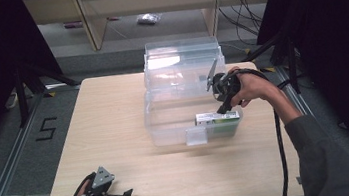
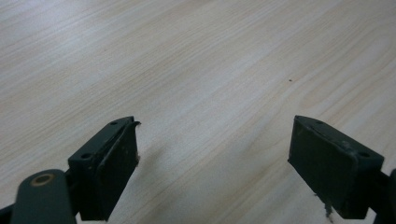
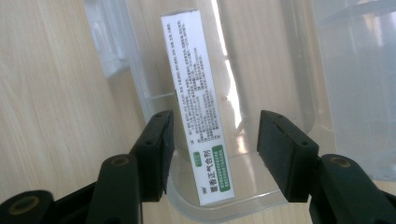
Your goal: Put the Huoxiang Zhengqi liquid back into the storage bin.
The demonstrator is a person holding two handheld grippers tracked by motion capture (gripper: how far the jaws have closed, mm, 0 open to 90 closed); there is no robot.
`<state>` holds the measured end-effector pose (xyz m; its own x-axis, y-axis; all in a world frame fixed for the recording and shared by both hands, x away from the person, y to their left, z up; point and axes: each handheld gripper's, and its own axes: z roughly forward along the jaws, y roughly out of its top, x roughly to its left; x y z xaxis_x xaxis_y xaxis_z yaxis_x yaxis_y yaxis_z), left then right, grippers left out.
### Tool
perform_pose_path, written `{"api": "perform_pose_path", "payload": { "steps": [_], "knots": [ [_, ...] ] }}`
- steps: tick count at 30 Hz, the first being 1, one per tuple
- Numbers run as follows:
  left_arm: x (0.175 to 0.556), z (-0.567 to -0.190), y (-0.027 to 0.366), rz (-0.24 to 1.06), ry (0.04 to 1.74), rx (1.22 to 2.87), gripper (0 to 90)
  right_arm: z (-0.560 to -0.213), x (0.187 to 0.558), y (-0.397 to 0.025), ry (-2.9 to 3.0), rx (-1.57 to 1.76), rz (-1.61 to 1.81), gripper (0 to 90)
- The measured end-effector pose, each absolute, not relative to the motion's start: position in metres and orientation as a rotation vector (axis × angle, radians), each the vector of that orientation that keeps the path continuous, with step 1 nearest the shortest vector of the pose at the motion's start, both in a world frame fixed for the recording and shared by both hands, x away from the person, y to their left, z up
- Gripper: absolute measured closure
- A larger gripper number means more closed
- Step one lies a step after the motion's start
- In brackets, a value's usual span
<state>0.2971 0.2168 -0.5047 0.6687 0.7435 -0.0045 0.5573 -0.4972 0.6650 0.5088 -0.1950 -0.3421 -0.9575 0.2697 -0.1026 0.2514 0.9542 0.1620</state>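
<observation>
A long white box with a green label [image 1: 218, 118] [image 3: 194, 70] lies in the front right corner of a clear plastic bin [image 1: 166, 129] [image 3: 135, 88]. Held in a hand over that corner, my right gripper [image 1: 222, 106] [image 3: 215, 135] points down and is open. In the right gripper view its jaws stand on either side of the box's near end, with gaps on both sides. My left gripper [image 1: 126, 194] [image 2: 215, 158] rests low at the table's front left in the other hand. It is open over bare wood.
The bin's clear lid [image 1: 182, 56] stands raised at the back. A clear latch [image 1: 196, 136] hangs on the bin's front wall. The light wooden table [image 1: 110, 121] is bare left of the bin. A black cable [image 1: 281, 155] trails along the right edge.
</observation>
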Motion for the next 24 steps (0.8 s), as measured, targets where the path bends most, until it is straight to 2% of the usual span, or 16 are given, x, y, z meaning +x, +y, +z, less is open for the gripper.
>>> {"api": "perform_pose_path", "payload": {
  "steps": [9,24],
  "knots": [
    [0.297,-0.505,0.216,0.376,0.998,2.237,15.1,-0.329,0.495,-0.204,2.884,0.583,0.441,31.7],
    [0.297,-0.505,0.216,0.373,1.01,2.232,15.1,-0.327,0.484,-0.215,2.81,0.694,0.588,28.7]
  ]
}}
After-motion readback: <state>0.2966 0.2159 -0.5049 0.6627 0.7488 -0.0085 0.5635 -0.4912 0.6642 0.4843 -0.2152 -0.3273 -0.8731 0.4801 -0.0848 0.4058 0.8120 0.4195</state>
